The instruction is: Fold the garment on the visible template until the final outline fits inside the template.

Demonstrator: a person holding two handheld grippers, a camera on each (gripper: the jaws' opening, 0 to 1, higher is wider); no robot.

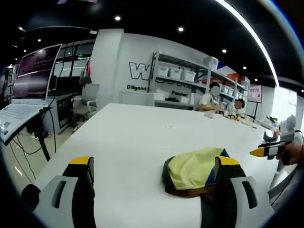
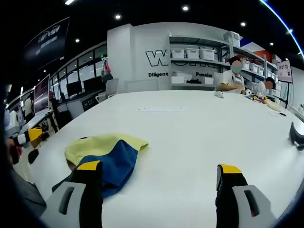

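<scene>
A crumpled garment (image 1: pixel 192 170), yellow on top with blue and dark brown parts, lies bunched on the white table (image 1: pixel 137 133). In the left gripper view it sits just ahead of my right-hand jaw. My left gripper (image 1: pixel 154 164) is open, with nothing between its yellow-tipped jaws. The right gripper (image 1: pixel 268 151) pokes in from the right, held by a hand. In the right gripper view the garment (image 2: pixel 102 151) lies at the lower left, its blue part by the left jaw. My right gripper (image 2: pixel 158 167) is open over bare table (image 2: pixel 190 137). The left gripper (image 2: pixel 27 137) shows at the left edge.
An open laptop (image 1: pixel 31 83) stands on a raised stand off the table's left side, with cables below. People sit at the table's far end (image 2: pixel 235 78) before shelves of bins (image 2: pixel 199 53). A dark object (image 2: pixel 297 135) lies at the table's right edge.
</scene>
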